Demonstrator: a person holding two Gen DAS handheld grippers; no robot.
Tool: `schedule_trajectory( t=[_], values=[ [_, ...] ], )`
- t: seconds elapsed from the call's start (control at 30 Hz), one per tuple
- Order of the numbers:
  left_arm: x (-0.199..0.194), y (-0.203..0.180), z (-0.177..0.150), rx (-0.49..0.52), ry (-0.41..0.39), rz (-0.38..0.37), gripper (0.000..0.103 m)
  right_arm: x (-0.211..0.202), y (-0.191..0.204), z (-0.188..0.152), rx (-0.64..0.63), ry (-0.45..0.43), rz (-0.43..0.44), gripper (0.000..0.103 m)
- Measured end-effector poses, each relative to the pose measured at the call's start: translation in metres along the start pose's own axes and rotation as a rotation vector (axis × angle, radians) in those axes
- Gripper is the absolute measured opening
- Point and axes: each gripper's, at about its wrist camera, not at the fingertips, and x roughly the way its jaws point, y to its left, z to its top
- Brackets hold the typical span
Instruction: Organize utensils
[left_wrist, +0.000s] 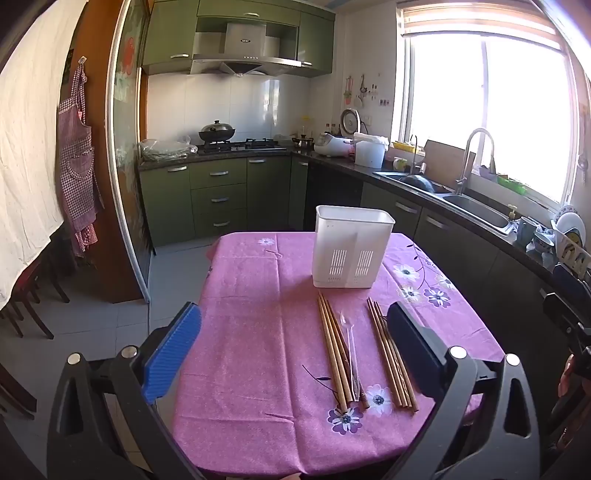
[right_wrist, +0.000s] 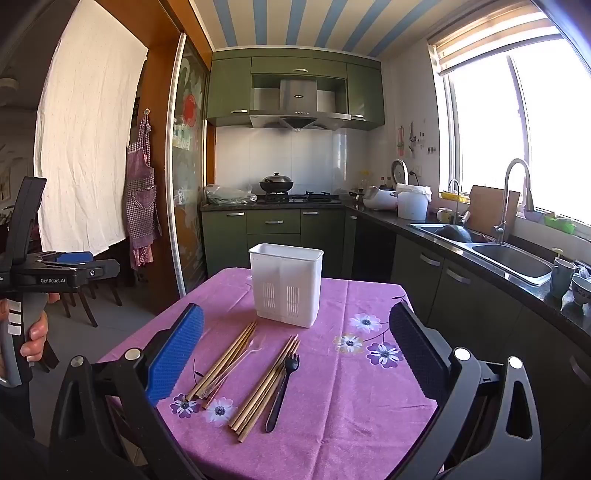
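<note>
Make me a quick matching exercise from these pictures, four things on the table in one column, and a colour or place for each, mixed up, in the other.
Things:
1. utensil holder
2. fork
3. clear spoon
4. tablecloth

Descriptions:
A. black, rightmost of the utensils
B. purple with flowers
C. white, standing upright behind the utensils
D. lying between the two chopstick bundles

Pairs: 1-C, 2-A, 3-D, 4-B

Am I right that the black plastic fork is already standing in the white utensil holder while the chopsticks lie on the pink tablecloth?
Not quite: the right wrist view shows the black fork lying on the tablecloth beside the chopsticks, not in the white holder.
</note>
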Motion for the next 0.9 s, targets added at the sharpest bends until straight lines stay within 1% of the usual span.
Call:
schedule_trajectory(
  t=[0.57,0.77,0.9],
  values=[
    [0.003,-0.001,-0.003,0.004,0.012,0.001,0.096,0.009,0.002,-0.005,-0.005,0.016,0.008,0.099],
    [0.009,-0.008,-0.021,0.013,0.013,-0.006,0.096,0.012,0.002,-0.004,-0.006,0.021,0.009,0.099],
    [0.016,-0.013,-0.021,0.019,0.028,-0.023,0.096,0.013,0.002,-0.005,-0.004,0.023,0.010,0.099]
  ],
)
